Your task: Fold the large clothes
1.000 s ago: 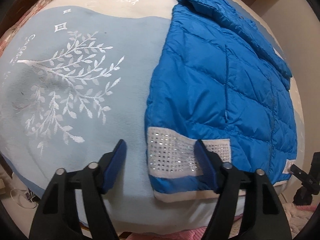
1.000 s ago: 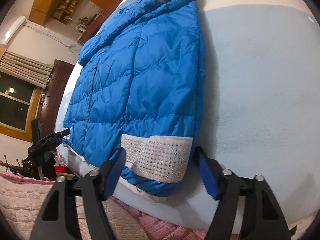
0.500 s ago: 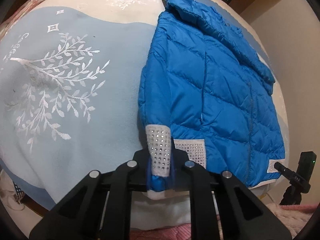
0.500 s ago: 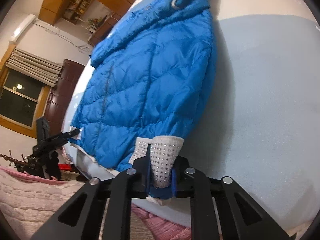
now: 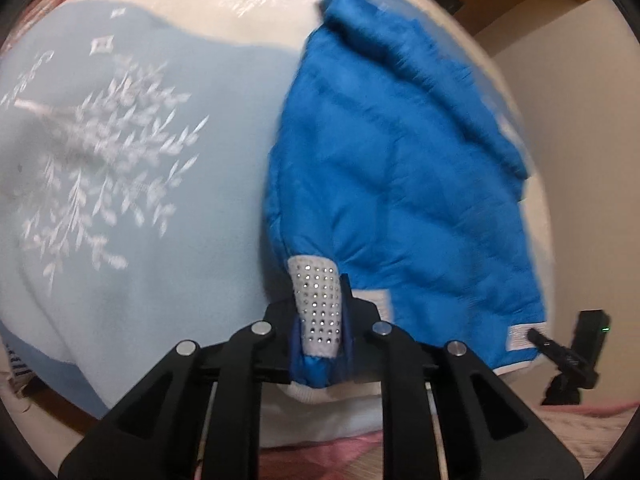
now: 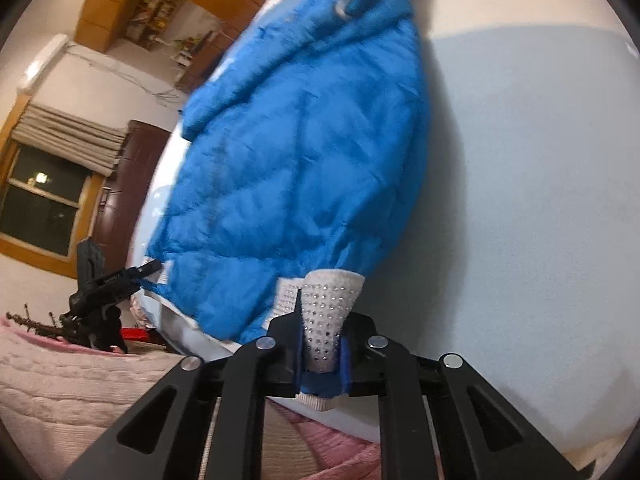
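Your surface is a bed [image 5: 168, 312] under a pale blue blanket [image 5: 132, 280] printed with a white leafy branch [image 5: 104, 184] and small diamonds; cursive white writing sits at its far left edge, too blurred and cropped to read. A cream border runs along the blanket's far side. The blue quilted jacket [image 5: 400, 184] lies spread on the bed's right part in the left view, collar away from you, hem toward you. Its white studded hem band [image 5: 318, 308] is bunched up between the jaws of your left gripper [image 5: 320, 344], which are closed on it. Your right gripper [image 6: 324, 344] has its jaws clamped on the band [image 6: 330, 320] at the jacket's other hem corner, blue lining showing below. No brand or label can be read on the jacket. Room, from the right view: dark window [image 6: 44, 208] with a wooden frame and folded blind, dark brown door [image 6: 128, 184], wood panelling, shelves, a black tripod [image 6: 100, 292], and a pink knitted cover [image 6: 80, 380] near you.
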`<state>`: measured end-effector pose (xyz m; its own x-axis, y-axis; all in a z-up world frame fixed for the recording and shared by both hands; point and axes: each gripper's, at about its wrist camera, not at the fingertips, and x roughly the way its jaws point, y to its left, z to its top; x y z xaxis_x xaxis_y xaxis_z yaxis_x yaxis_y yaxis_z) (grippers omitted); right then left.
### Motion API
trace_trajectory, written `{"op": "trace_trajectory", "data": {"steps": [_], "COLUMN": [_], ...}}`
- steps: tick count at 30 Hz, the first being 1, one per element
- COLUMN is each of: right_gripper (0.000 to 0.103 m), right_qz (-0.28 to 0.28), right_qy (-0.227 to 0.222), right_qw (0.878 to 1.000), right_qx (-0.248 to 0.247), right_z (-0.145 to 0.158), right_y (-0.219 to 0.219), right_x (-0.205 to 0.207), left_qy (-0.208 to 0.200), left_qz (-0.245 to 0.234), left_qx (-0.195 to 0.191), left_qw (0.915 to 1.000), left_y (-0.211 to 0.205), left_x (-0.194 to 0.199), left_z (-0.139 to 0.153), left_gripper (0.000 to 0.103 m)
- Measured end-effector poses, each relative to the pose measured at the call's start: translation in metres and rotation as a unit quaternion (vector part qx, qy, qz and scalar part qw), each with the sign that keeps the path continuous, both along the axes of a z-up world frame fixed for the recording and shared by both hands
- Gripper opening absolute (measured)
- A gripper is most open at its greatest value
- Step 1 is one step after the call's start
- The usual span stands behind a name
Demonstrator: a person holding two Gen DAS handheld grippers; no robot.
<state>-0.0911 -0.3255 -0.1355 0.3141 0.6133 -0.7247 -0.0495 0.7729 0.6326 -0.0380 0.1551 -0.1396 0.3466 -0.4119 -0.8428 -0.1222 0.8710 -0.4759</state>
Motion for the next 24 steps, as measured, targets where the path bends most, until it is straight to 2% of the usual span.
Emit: {"op": "trace_trajectory", "data": {"steps": [4,8,12,19,24], "right_gripper": [0.012,0.012,0.012,0.012,0.012], "right_qz": [-0.007,-0.006,-0.005,-0.022,-0.03], "right_qy": [-0.035,-0.064,-0.086,-0.099,-0.097], "right_qw": [0.999,0.998,0.996,0.993,0.992], "right_qx": [0.011,0.018,0.034,0.06,0.074], "right_z": [0.033,0.066,0.095,0.114,0.113], "right_y": [-0.002,-0.007,-0.017,-0.042,-0.052], "right_x": [0.016,0.047,0.096,0.18,0.248], "left_qy": [-0.037,-0.078,-0.111,-0.161,-0.174], "left_qz": [0.007,-0.014,-0.028,-0.029,-0.028], "left_qx": [-0.048,-0.049,-0.055,-0.06,-0.063], "left_qw": [0.9982,0.9956,0.9919,0.9848,0.9824], "left_y": [0.002,-0.011,-0.023,-0.033,-0.043], "left_x": [0.021,0.053,0.1,0.193,0.259], "left_z": [0.035,0.066,0.09,0.12,0.123], "left_gripper": [0.014,0.014,0.014,0.014,0.015]}}
